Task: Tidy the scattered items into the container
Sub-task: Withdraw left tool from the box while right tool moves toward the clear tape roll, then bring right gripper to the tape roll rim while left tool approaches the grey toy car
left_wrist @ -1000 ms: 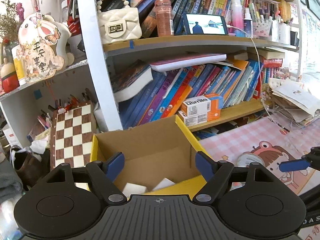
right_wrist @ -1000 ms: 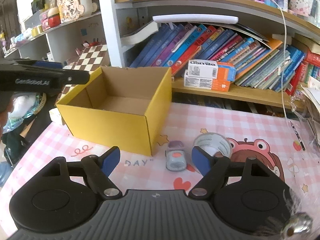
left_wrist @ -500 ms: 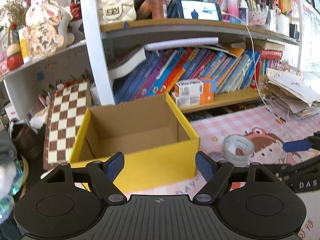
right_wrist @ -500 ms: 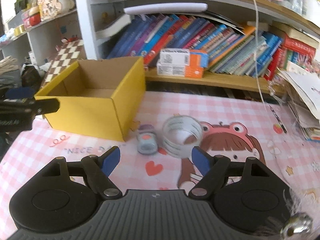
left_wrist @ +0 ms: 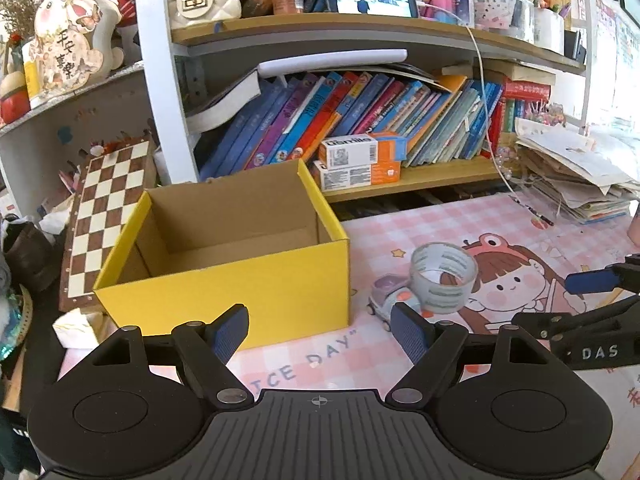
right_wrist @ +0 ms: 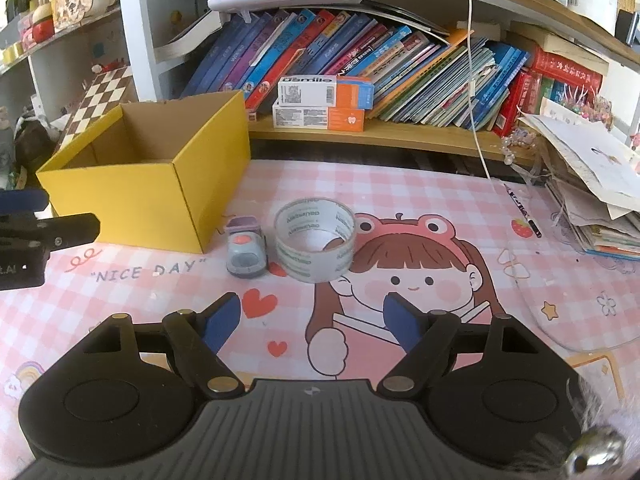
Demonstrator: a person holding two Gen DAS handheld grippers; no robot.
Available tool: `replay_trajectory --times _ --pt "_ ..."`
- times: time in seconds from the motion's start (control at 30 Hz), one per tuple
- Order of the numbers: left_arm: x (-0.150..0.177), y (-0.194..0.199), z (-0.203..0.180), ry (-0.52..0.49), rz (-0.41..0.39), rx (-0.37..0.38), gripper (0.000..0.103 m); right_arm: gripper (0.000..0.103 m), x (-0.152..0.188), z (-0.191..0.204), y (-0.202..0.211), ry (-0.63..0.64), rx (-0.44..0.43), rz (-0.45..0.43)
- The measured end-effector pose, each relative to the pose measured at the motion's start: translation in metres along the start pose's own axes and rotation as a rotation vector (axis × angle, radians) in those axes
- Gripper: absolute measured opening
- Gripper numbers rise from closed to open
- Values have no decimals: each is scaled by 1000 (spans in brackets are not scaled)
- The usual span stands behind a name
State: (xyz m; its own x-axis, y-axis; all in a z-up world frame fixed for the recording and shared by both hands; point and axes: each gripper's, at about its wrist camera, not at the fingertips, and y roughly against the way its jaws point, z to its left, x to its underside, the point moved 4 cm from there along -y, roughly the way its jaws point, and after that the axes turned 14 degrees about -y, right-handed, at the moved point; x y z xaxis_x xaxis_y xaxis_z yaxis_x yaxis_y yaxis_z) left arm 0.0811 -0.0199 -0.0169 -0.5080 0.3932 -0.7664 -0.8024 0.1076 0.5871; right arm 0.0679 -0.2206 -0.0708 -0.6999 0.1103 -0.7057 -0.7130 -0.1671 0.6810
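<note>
The roll of clear tape (right_wrist: 315,239) lies flat on the table (right_wrist: 400,200), its hole facing up, on the pink checked mat with the cartoon girl in a frog hat. Just beside it, toward the box, sits a small grey and purple toy car (right_wrist: 245,246); from the right wrist view a narrow gap shows between the two, while from the left wrist view the tape (left_wrist: 443,278) overlaps the car (left_wrist: 389,297), so I cannot tell if they touch. The yellow cardboard box (right_wrist: 160,196) stands upright and open on the table next to the car, its brown inside bare as far as the view reaches; part of its floor is hidden behind the near wall.

The right claw (right_wrist: 314,319) hovers above the mat on the near side of the tape, its blue pads spread wide with nothing between them. The left claw (left_wrist: 320,330) is also spread and holds nothing; it hangs in front of the box's near yellow wall (left_wrist: 224,296), with the car just past its right pad. Each claw shows at the edge of the other's view.

Behind the table, a shelf carries leaning books (right_wrist: 360,64) and two stacked white and orange cartons (right_wrist: 324,102). A chessboard (left_wrist: 106,216) leans to the left of the box, and a heap of papers (right_wrist: 592,184) sits at the far right.
</note>
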Motion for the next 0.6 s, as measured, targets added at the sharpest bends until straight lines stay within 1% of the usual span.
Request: replay_trajectory --times 0.3,0.6 --pt "2 -6 -19 -13 19 23 80 78 2 -11 -5 0 13 9" --pt "0 -14 -29 -21 34 49 80 78 1 -22 -10 -24 16 21"
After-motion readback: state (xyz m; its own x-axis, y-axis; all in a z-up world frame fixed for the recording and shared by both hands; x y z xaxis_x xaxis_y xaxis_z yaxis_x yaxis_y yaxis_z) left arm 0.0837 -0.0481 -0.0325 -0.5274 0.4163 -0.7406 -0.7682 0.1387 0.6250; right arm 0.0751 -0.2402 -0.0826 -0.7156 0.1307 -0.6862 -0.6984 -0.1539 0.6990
